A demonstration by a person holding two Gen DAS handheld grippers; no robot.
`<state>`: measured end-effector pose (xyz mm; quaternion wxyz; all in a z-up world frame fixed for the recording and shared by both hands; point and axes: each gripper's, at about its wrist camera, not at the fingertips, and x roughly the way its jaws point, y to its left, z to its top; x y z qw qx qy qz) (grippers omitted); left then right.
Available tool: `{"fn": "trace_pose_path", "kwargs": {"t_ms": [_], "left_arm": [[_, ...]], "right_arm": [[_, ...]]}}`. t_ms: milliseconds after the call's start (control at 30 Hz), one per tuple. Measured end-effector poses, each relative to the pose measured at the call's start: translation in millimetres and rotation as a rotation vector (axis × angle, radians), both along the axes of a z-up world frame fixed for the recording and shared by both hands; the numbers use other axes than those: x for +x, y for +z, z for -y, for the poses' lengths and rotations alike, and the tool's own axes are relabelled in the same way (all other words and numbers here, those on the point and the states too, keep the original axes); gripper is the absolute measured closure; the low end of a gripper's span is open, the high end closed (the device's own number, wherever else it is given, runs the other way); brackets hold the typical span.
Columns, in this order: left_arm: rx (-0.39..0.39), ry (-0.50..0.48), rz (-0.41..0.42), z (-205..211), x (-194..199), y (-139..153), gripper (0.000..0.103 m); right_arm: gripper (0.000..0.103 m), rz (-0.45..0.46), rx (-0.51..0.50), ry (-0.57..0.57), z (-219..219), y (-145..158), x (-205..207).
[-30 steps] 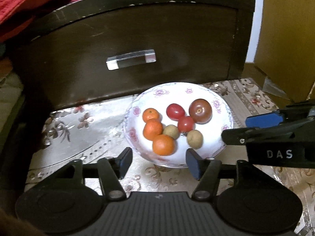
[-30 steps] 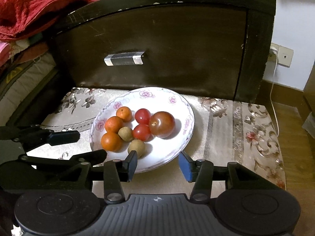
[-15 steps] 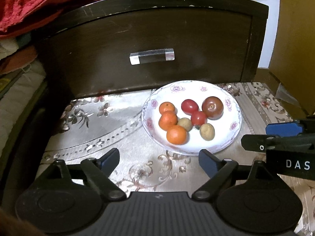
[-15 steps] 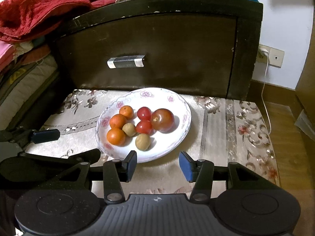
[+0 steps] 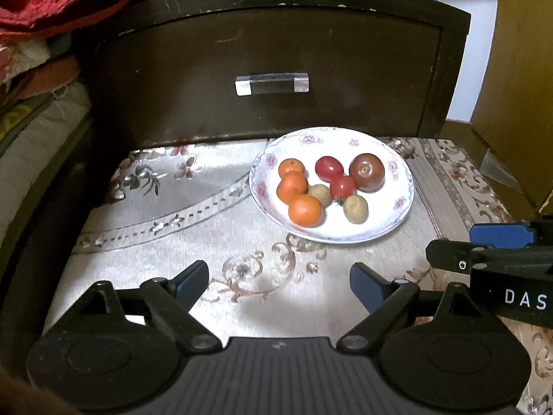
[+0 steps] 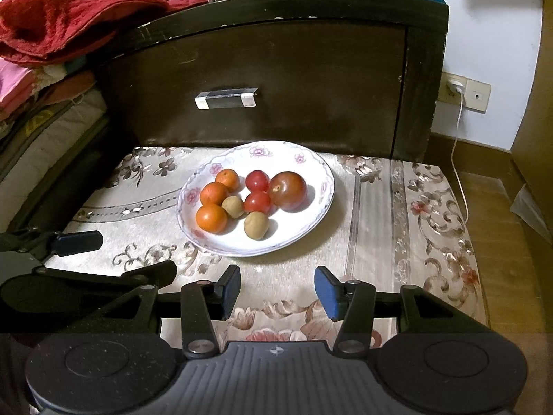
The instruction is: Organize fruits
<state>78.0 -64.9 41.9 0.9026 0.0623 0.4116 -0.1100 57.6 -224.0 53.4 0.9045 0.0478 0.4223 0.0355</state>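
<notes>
A white floral plate (image 5: 397, 221) (image 6: 311, 228) sits on the patterned cloth and holds three small oranges (image 5: 305, 210) (image 6: 211, 218), two red tomatoes (image 5: 342, 187) (image 6: 257, 202), one large dark tomato (image 5: 367, 172) (image 6: 288, 191) and two brown longans (image 5: 356, 209) (image 6: 256, 225). My left gripper (image 5: 279, 285) is open wide and empty, well short of the plate. My right gripper (image 6: 277, 290) is open and empty, just in front of the plate. The right gripper also shows in the left wrist view (image 5: 497, 242), and the left one in the right wrist view (image 6: 79, 242).
A dark wooden drawer front (image 5: 276, 69) (image 6: 276, 79) with a clear handle (image 5: 271, 83) stands right behind the plate. Red cloth (image 6: 62, 27) and folded bedding lie at the left. A wall socket with a white cable (image 6: 459, 103) is at the right.
Both grippers have drawn back from the plate, which now looks smaller and farther. My left gripper's jaws have opened wider. The fruits have not moved.
</notes>
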Motion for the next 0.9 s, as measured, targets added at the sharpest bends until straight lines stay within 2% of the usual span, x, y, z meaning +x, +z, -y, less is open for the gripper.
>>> {"fn": "trace_pose_path", "kwargs": {"t_ms": [900], "left_arm": [[-0.002,0.015,-0.002,-10,-35,6,0.008]], "right_arm": [[0.057,0.009,-0.034,-0.030,-14,7,-41]]}}
